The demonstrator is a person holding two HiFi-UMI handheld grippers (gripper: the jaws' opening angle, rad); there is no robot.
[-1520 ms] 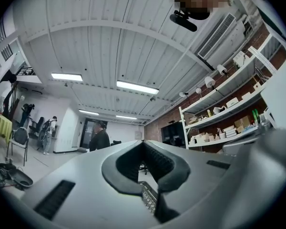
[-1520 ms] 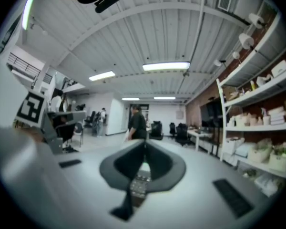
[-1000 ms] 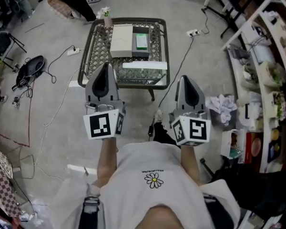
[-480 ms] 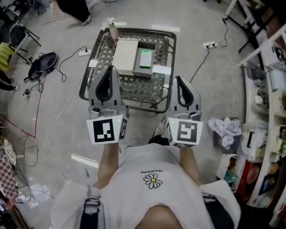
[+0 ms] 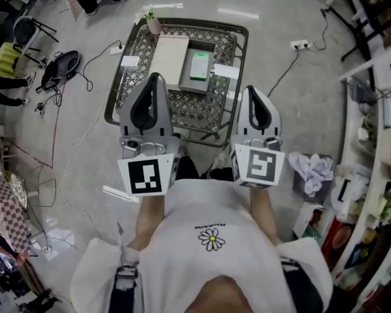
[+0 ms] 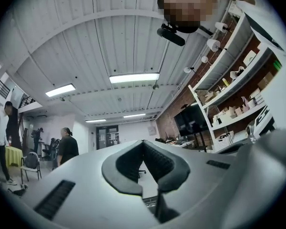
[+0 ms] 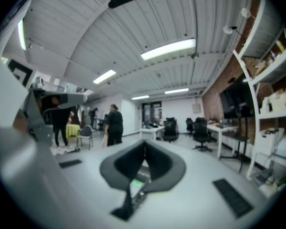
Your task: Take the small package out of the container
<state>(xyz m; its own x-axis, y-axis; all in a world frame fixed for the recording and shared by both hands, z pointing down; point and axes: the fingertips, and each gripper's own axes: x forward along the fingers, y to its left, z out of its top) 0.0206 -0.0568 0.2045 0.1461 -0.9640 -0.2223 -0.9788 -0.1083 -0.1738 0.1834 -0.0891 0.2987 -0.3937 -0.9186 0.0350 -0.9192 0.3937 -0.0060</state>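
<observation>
Closing in since a second ago, both tools have climbed in the head view and the table point(image 5: 194, 115) has swung to lie more squarely ahead of me, so I judge the approach is under way and no grasp has begun. My left gripper point(image 5: 155, 78) sits left of centre with its tip over the table's near half; its jaws meet at the tips and have nothing between them. My right gripper point(image 5: 252, 91) sits right of centre over the table's near right edge, pinched fully together and likewise empty. The container point(image 5: 200, 88) is a grey open tray at upper centre of the frame, on the far half of the mesh top, touching a beige box point(image 5: 169, 57) on its left. The small package point(image 5: 199, 64) lies flat inside the tray, a pale green rectangle with a lighter patch; it is too small to make out print or wrapping, though I judge it light and thin. Both tips are still well short of it. Next I would reach forward over the tray, spread one pair of jaws before descending, and line them across the package's narrow sides, minding the tray walls.
</observation>
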